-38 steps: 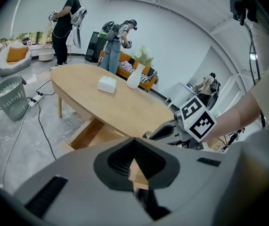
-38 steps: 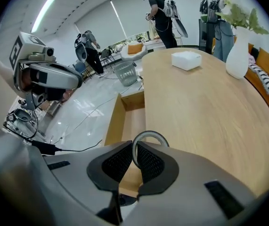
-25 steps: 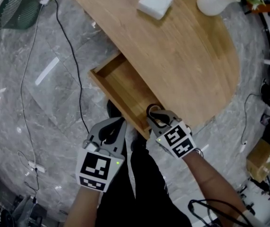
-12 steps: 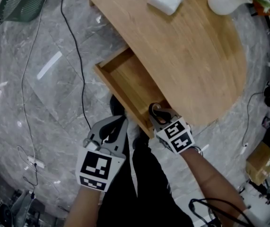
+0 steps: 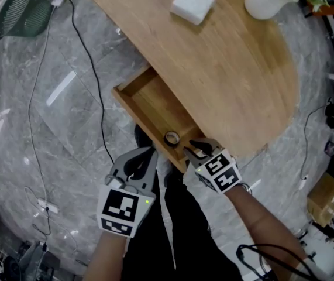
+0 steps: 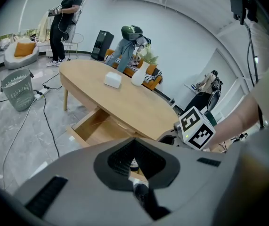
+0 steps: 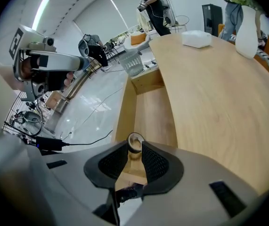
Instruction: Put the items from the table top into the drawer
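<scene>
The right gripper (image 5: 193,149) hangs over the near end of the open drawer (image 5: 149,101). Its jaws have just been opening and now stand well apart. The tape roll (image 5: 171,137) lies on the drawer floor just beyond the tips, with no pad pressing on it. The left gripper (image 5: 137,154) hangs to the left over the floor, jaws together, empty. On the far tabletop (image 5: 237,75) sit a white box (image 5: 192,3) and a vase (image 5: 266,3).

Grey marbled floor (image 5: 50,127), with a green mesh wastebasket (image 5: 21,10) at the head view's upper left and a black cable (image 5: 100,116) trailing from near it across the tiles. At the right edge, a cardboard box (image 5: 322,198); farther off, a standing person (image 6: 62,27) near a pale sofa (image 6: 16,60) with an orange cushion (image 6: 22,48).
</scene>
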The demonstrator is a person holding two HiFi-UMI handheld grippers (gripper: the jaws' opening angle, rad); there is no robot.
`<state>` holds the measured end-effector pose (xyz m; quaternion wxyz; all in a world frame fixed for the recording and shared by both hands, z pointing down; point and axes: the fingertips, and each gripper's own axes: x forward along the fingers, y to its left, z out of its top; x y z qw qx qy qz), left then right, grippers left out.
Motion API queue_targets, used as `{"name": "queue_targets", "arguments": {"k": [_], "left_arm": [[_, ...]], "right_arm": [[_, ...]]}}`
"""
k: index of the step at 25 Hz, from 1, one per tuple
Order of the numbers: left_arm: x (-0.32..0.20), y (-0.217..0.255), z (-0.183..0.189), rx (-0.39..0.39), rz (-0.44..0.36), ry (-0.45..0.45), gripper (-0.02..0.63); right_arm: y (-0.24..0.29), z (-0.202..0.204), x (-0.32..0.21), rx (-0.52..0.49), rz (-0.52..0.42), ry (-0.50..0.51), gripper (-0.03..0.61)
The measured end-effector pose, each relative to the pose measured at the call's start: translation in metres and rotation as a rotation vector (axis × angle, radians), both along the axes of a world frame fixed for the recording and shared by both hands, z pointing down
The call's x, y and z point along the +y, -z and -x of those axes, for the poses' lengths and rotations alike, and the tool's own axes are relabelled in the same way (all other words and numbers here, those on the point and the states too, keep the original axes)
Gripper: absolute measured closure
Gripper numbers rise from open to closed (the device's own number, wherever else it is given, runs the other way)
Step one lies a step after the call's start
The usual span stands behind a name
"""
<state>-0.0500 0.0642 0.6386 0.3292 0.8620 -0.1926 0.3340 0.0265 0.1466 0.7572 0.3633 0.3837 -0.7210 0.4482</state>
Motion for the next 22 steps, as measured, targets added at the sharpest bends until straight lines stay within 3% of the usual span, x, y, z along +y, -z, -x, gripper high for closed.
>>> {"name": "queue_targets", "arguments": {"k": [6,15,22], "left_arm": [[-0.004,0.018,-0.006,0.003,-0.006,-0.014,0.612],[-0.020,0.048,-0.010,0.019,-0.016,-0.035,0.612],[-0.033,0.066,-0.016,0.023,-0.032,-0.065,0.614]], "right_arm": [[0.030,-0.010,-0.011,-0.024,-0.044,-0.030,0.500],[0.088,-0.035,-0.042,-0.071,-0.152,-0.207,0.538],[0.115,-0.055,-0.056,-0.074,-0.194,-0.287,0.540]]}}
